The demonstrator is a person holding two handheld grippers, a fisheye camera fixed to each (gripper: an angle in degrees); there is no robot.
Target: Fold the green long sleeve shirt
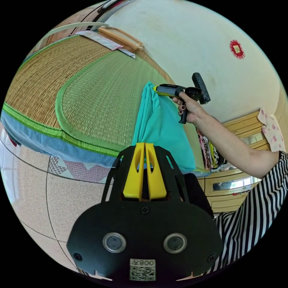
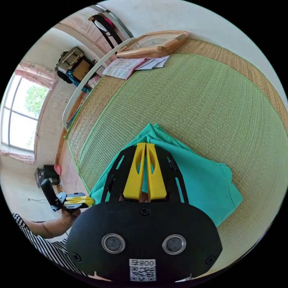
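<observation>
The left gripper [image 1: 145,147] has its yellow jaws pressed together on one end of the green long sleeve shirt [image 1: 159,132], at the near edge of the bed [image 1: 90,90], over its woven mat. Along the same edge, the right gripper [image 1: 156,89] pinches the other end, jaws closed on the cloth [image 2: 145,147]. Likely the two ends are held level to keep the fold line taut — in the right gripper view the folded body of the shirt [image 2: 207,183] lies flat on the mat. Beyond it the mat runs bare toward the far edge, where a wooden frame [image 2: 153,45] and papers [image 2: 126,67] lie — ample room for folding away from the person.
</observation>
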